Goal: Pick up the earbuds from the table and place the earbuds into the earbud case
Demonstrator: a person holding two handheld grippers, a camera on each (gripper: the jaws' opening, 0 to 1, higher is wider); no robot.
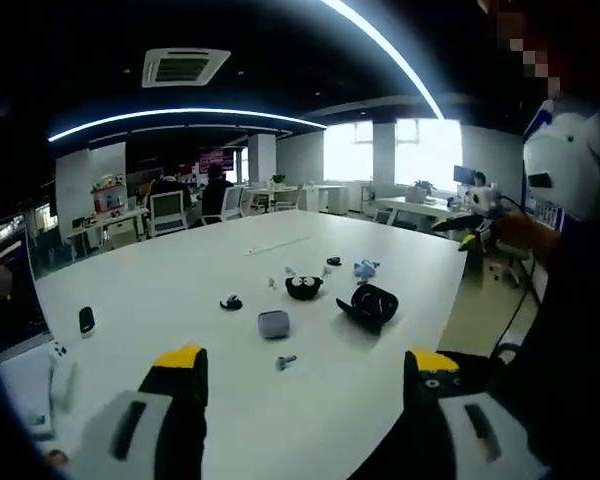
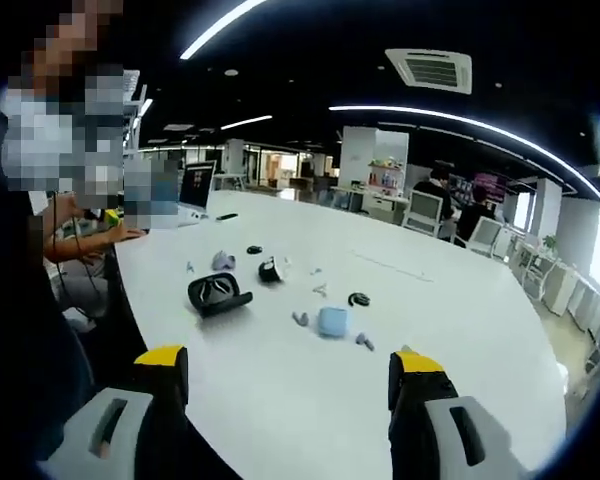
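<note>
Yellow-tipped jaws rise from the bottom of each view, spread wide with nothing between them: the left claw (image 1: 305, 365) and the right claw (image 2: 288, 365) both stand open over the near edge of the white worktop (image 1: 180, 290), well short of the things on it.

Centre frame in the left gripper view sits a small pale earbud case (image 1: 273, 324), lid apparently down, with one earbud (image 1: 285, 361) just below it. In the right gripper view the same case reads light blue (image 2: 332, 321), flanked by one earbud (image 2: 300, 318) to its left and another (image 2: 364, 342) to its lower right. A larger black open case (image 2: 218, 293) and other small dark items lie further off.

Judging by this, the task is at its very start: approach. Next, one claw likely needs to advance to an earbud and close on it gently, while the case must be opened first.
</note>
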